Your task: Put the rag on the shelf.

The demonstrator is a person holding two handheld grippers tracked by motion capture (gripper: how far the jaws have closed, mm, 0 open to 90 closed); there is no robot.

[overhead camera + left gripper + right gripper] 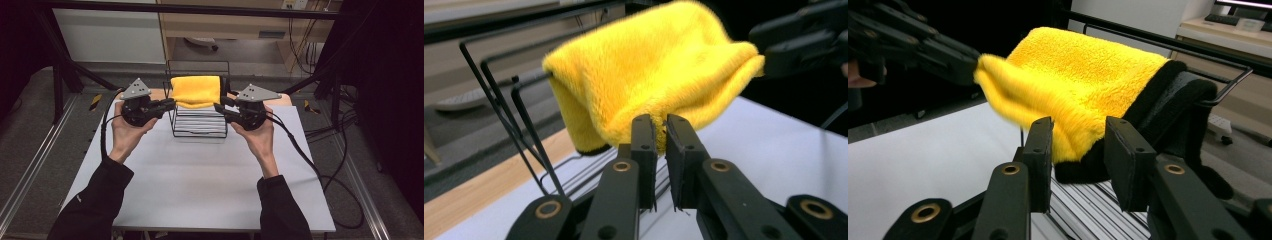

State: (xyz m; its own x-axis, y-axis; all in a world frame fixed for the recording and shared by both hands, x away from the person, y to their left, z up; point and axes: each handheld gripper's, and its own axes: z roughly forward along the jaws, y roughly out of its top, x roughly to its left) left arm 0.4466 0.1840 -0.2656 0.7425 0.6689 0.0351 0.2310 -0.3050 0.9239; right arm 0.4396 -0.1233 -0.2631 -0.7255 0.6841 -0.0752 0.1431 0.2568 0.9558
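A yellow towel [195, 90] with a black underside hangs over the top of a black wire rack [200, 134] at the far middle of the white table [200, 185]. My left gripper [172, 104] is at the towel's left end. In the left gripper view its jaws [660, 125] stand almost together, pinching the lower edge of the towel [649, 65]. My right gripper [217, 107] is at the towel's right end. In the right gripper view its jaws [1078, 130] stand apart, with the edge of the towel [1083, 75] between them and clear of the pads.
The rack's upright wires [499, 105] rise behind the towel. A wooden strip [157, 94] runs along the table's far edge. Cables [345, 200] trail off the right side. Dark frame posts [60, 75] stand at both far corners.
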